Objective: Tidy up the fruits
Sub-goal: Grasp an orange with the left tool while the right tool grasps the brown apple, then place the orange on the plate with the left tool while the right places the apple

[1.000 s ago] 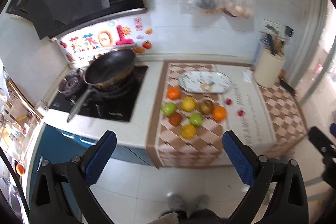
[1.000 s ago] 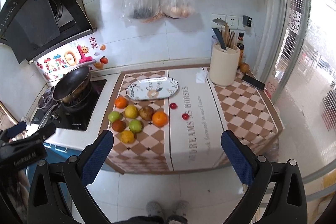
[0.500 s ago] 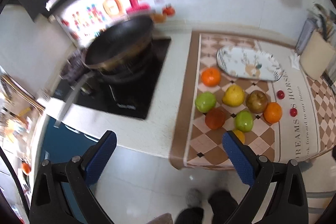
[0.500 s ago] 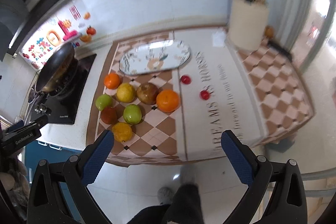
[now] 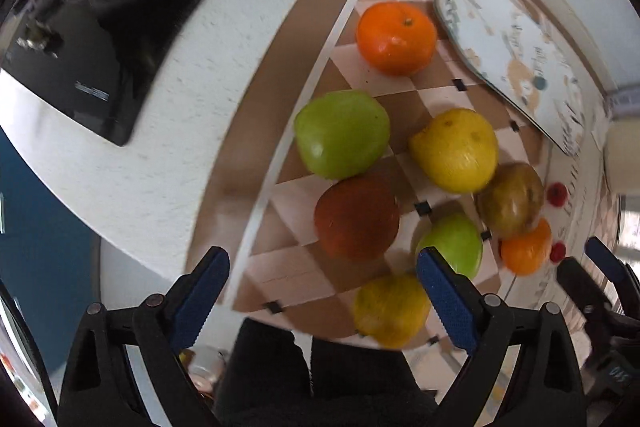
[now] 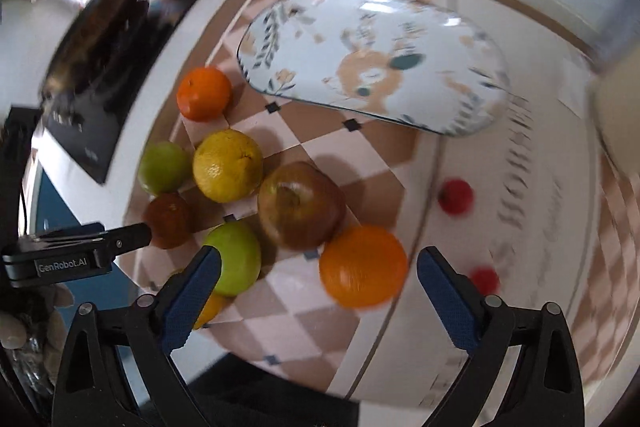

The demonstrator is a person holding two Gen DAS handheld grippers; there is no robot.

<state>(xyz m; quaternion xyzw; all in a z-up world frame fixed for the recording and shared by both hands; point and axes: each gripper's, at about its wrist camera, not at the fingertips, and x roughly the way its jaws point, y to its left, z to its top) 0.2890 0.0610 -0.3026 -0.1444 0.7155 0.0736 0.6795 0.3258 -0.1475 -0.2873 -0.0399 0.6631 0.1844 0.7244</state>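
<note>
Several fruits lie on the checked cloth point(image 5: 400, 99) in front of the deer-print plate point(image 6: 372, 55). My left gripper point(image 5: 320, 267) hovers over the dark red fruit point(image 5: 356, 217), which shows between its closing jaws; the pads are clear of it. Near it lie a green apple point(image 5: 342, 133), an orange point(image 5: 394, 39) and a yellow citrus point(image 5: 390, 307). My right gripper point(image 6: 319, 263) hangs over another orange point(image 6: 362, 267), jaws also closing and not touching it. A brown-red apple point(image 6: 300, 211) and a small green apple point(image 6: 236, 257) sit just beside that orange.
Two small red tomatoes point(image 6: 456, 197) lie on the white strip of cloth to the right. A black hob point(image 5: 80, 67) with a pan point(image 6: 104, 23) is at the left, a cream utensil pot point(image 5: 624, 155) at the far right. The counter's front edge runs just below the fruits.
Both grippers have dropped from high above the whole counter to close over the fruits and tipped to point downward. Their jaws stand slightly narrower than before.
</note>
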